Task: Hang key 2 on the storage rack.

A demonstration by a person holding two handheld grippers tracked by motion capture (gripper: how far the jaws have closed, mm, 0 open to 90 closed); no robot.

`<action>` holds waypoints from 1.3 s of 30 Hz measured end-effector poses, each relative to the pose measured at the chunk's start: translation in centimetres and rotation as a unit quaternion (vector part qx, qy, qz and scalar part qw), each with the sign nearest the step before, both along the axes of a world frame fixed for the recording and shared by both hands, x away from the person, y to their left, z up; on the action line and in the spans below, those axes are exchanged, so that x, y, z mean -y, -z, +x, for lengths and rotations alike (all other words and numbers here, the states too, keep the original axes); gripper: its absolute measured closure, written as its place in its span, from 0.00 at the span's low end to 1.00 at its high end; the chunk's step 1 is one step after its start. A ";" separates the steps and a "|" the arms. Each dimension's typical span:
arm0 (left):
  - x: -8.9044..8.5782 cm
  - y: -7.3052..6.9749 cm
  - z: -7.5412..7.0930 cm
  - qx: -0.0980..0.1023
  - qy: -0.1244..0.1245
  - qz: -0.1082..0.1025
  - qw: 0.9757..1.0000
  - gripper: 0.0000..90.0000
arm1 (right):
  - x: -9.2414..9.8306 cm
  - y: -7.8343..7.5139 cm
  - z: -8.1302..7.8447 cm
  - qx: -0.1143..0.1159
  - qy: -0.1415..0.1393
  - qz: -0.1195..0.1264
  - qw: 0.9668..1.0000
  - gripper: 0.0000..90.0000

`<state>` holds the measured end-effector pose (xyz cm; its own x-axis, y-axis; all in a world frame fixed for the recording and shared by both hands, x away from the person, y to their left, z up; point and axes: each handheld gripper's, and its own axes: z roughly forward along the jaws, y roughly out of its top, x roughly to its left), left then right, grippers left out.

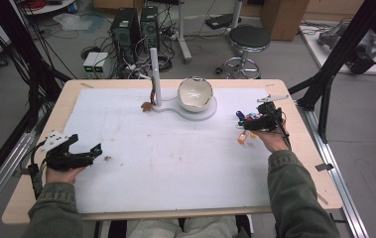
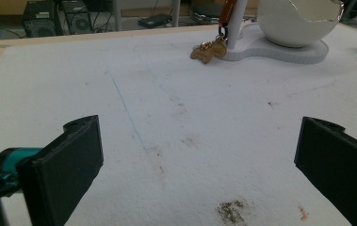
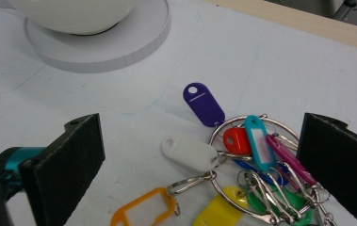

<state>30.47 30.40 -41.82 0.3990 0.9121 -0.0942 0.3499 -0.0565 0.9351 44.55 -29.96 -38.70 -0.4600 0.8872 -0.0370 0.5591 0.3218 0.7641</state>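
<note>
- Nearest me, I have my left hand-held gripper [image 1: 95, 150] resting low at the left edge of the white mat [image 1: 175, 163], its jaws wide apart with nothing between them; one small dark stain [image 2: 231, 210] lies on the mat just ahead of it.
- My right hand-held gripper [image 1: 249, 124] sits at the right side of the worktop [image 1: 41, 198], jaws spread open and set over one bunch of key tags [image 3: 242, 165], not closed on it.
- In the right gripper view I count one metal ring [image 3: 261, 123] lying flat on the mat, with tags fanned around it: one purple [image 3: 203, 104], one white [image 3: 189, 152], one red [image 3: 236, 140], one teal [image 3: 259, 141], one orange [image 3: 144, 207], one yellow [image 3: 218, 211], one pink [image 3: 287, 157], plus green and blue ones partly hidden under the clips.
- The bunch lies between the two jaws, closer to the right-hand one.
- Farther off, at the mat's far middle, one white stand [image 1: 195, 111] carries one cracked white bowl [image 1: 194, 94] and one upright post [image 1: 156, 77].
- One small brown keyring charm [image 2: 209, 51] lies touching the foot of that post.
</note>
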 end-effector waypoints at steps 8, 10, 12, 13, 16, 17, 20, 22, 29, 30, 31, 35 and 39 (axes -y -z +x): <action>0.2 0.1 0.1 -0.004 0.004 0.007 1.000 0.02 | 0.7 0.8 1.3 -0.025 0.013 -0.014 0.999 0.00; 0.2 0.1 0.1 -0.005 0.005 0.008 1.000 0.02 | 0.7 1.0 1.6 -0.035 0.017 -0.020 0.999 0.01; 0.2 0.1 0.1 -0.005 0.004 0.008 1.000 0.02 | 0.8 1.3 2.0 -0.040 0.020 -0.025 0.999 0.01; 0.2 0.1 0.1 -0.005 0.004 0.008 1.000 0.02 | 0.8 1.5 2.2 -0.043 0.021 -0.027 0.998 0.01; 0.2 0.1 0.1 -0.004 0.006 0.008 1.000 0.02 | 1.0 1.8 2.7 -0.049 0.026 -0.035 0.998 0.01; 0.2 0.1 0.1 -0.004 0.006 0.007 1.000 0.02 | 1.0 1.9 2.9 -0.052 0.029 -0.034 0.998 0.04; 0.3 0.1 0.1 -0.004 0.008 0.008 1.000 0.02 | 1.3 2.1 3.5 -0.060 0.029 -0.034 0.997 0.06; 0.3 0.2 0.1 -0.004 0.009 0.008 1.000 0.02 | 1.3 2.2 4.0 -0.065 0.033 -0.042 0.996 0.07; 0.3 0.2 0.1 -0.005 0.010 0.008 1.000 0.02 | 1.1 3.1 4.7 -0.084 0.030 -0.050 0.995 0.19; 0.3 0.2 0.1 -0.005 0.010 0.007 1.000 0.02 | 1.1 3.3 4.8 -0.086 0.033 -0.056 0.994 0.19; 0.4 0.2 0.1 -0.005 0.011 0.007 1.000 0.02 | 1.1 3.4 4.9 -0.088 0.039 -0.056 0.994 0.21; 0.4 0.2 0.1 -0.006 0.010 0.011 1.000 0.02 | 1.1 3.6 5.1 -0.089 0.038 -0.052 0.994 0.23; 0.4 0.2 0.1 -0.006 0.010 0.012 1.000 0.02 | 1.4 3.6 5.2 -0.088 0.046 -0.039 0.994 0.29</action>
